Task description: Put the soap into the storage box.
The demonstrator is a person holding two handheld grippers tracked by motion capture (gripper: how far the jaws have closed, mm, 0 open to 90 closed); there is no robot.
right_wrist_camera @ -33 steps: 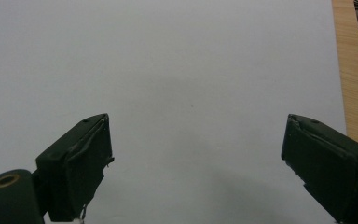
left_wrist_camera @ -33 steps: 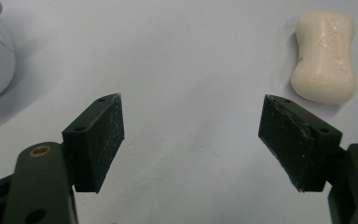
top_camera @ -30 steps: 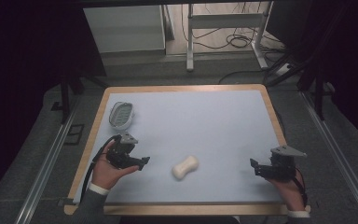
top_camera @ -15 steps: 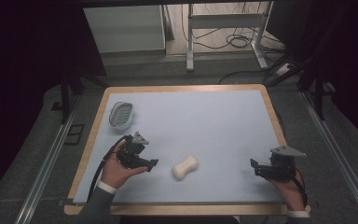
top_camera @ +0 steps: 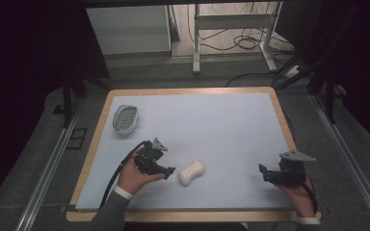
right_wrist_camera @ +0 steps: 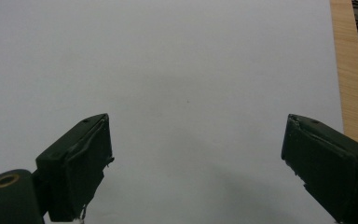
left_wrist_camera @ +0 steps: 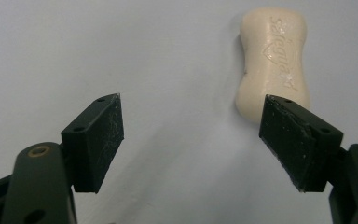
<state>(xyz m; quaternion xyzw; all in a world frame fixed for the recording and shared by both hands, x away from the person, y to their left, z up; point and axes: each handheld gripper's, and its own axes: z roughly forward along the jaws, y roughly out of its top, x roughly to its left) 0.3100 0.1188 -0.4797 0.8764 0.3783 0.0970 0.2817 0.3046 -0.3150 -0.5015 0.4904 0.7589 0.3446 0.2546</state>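
We see the left hand (top_camera: 134, 175) come in from the bottom edge in the high view, its grey sleeve (top_camera: 110, 213) angled up toward the table's middle. It holds the left gripper (top_camera: 167, 170) low over the mat, jaws pointing right at the soap (top_camera: 191, 173), which lies just beside the tips on the near half of the table. In the left gripper view its jaws stand wide apart with nothing between them; the soap (left_wrist_camera: 272, 63) lies ahead and off to the right, its near end just behind the right jaw's tip. We cannot tell whether they touch.

The right hand (top_camera: 298, 191) sits near the front right corner, well apart from the soap, holding the right gripper (top_camera: 264, 173) with its jaws pointing left and a grey three-cornered plate (top_camera: 296, 156) on top. In the right gripper view its jaws are also spread wide over bare mat (right_wrist_camera: 182, 88).

A dish (top_camera: 125, 118) sits near the far left edge, well clear of both hands. Nothing lies between the left gripper and the soap.

The soap is a cream, waisted bar with rounded ends and letters pressed into its top. The dish is a pale oval with a ridged inside. The mat is smooth, pale blue-grey, laid on a table (top_camera: 188, 91) with a light wooden rim. The jaws are black, flat-faced blocks with scuffed pads.
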